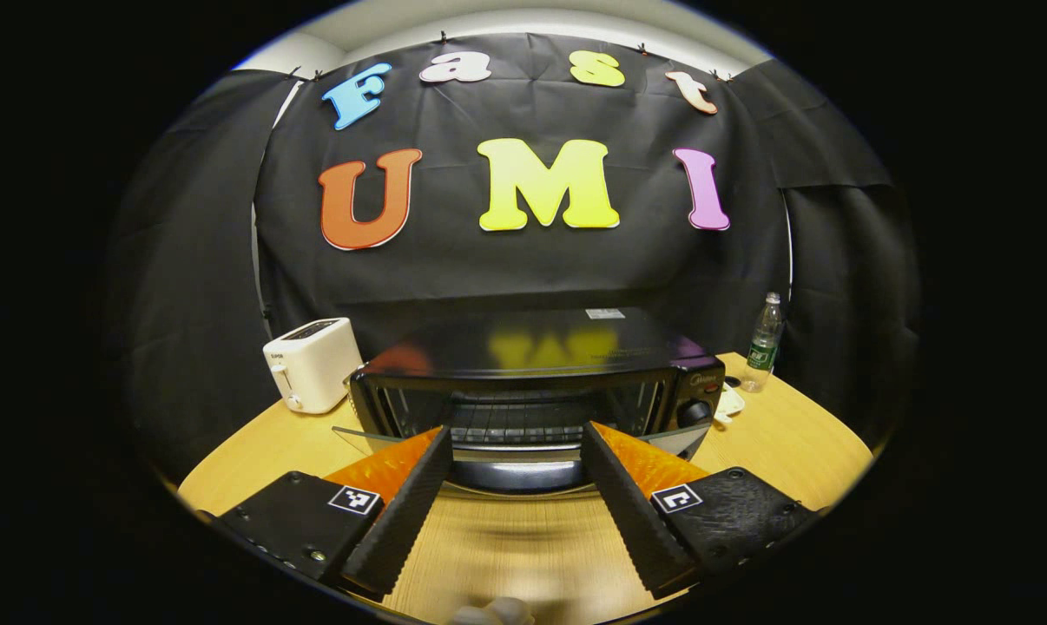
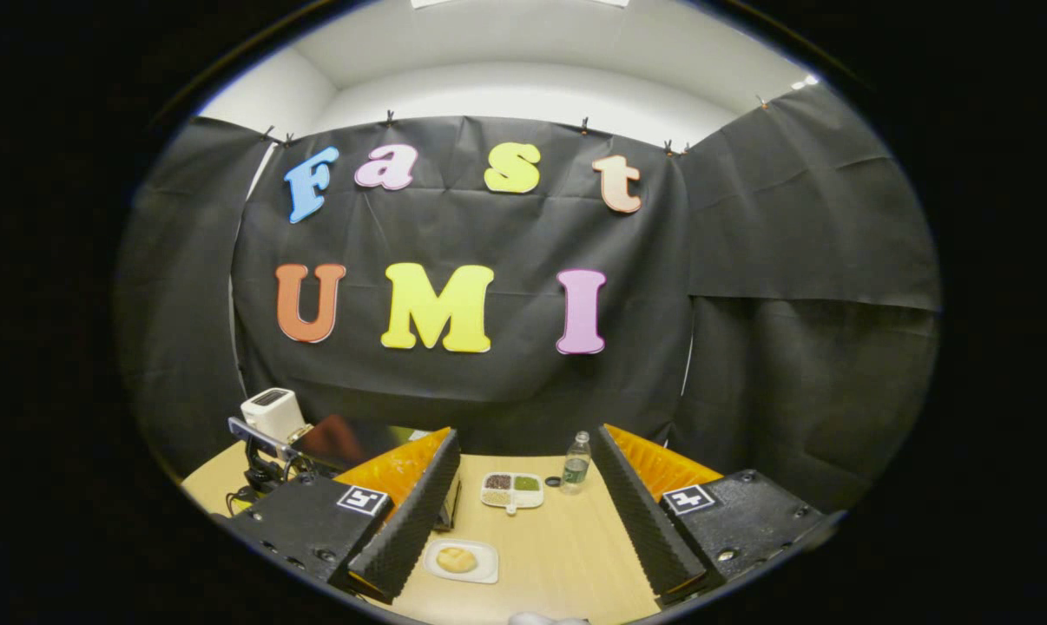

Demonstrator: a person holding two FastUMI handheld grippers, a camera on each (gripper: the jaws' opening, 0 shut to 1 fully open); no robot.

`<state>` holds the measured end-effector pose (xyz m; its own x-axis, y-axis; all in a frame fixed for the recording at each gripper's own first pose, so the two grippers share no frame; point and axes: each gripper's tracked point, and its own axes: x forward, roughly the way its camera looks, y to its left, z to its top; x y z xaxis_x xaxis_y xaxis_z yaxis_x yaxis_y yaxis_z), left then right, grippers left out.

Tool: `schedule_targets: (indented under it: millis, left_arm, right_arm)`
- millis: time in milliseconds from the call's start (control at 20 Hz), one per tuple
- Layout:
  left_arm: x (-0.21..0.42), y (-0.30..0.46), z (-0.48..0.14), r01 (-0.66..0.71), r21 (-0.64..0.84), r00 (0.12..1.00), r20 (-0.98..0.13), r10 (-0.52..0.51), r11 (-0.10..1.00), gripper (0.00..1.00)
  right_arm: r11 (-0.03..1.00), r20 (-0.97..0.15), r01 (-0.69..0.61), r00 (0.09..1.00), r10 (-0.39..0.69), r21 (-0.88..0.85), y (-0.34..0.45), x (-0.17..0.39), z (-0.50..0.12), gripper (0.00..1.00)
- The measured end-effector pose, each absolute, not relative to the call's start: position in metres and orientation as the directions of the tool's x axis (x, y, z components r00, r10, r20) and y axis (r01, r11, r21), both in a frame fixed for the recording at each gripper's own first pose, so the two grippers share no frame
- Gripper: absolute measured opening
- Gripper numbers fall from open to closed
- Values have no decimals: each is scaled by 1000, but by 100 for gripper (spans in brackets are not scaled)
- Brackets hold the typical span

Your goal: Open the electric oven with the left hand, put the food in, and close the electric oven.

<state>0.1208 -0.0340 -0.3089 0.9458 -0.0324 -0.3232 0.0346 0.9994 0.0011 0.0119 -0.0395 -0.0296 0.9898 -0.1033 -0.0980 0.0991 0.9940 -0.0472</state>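
Observation:
In the left gripper view the black electric oven (image 1: pixel 532 347) stands straight ahead on the wooden table (image 1: pixel 523 547). Its glass door (image 1: pixel 360 437) is tilted down and partly open, and the rack (image 1: pixel 515 423) shows inside. My left gripper (image 1: pixel 516 434) is open, with its fingers on either side of the door handle (image 1: pixel 515 475). In the right gripper view a bread roll on a small white plate (image 2: pixel 460 561) lies near the left finger. My right gripper (image 2: pixel 528 438) is open and holds nothing. The oven (image 2: pixel 350 441) sits mostly hidden behind that finger.
A white toaster (image 1: pixel 311 363) stands left of the oven and a water bottle (image 1: pixel 764 341) right of it. In the right gripper view a divided dish (image 2: pixel 512 489) and the bottle (image 2: pixel 576 462) sit mid-table, with the other gripper (image 2: pixel 261 456) at far left.

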Motion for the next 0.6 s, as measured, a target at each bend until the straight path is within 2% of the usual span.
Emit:
schedule_targets:
  millis: [600]
  left_arm:
    - [72,-33,-344,33,6,910,-413,-28,999,98]
  right_arm:
    - [996,-127,81,988,-85,-35,-42,1,-49,100]
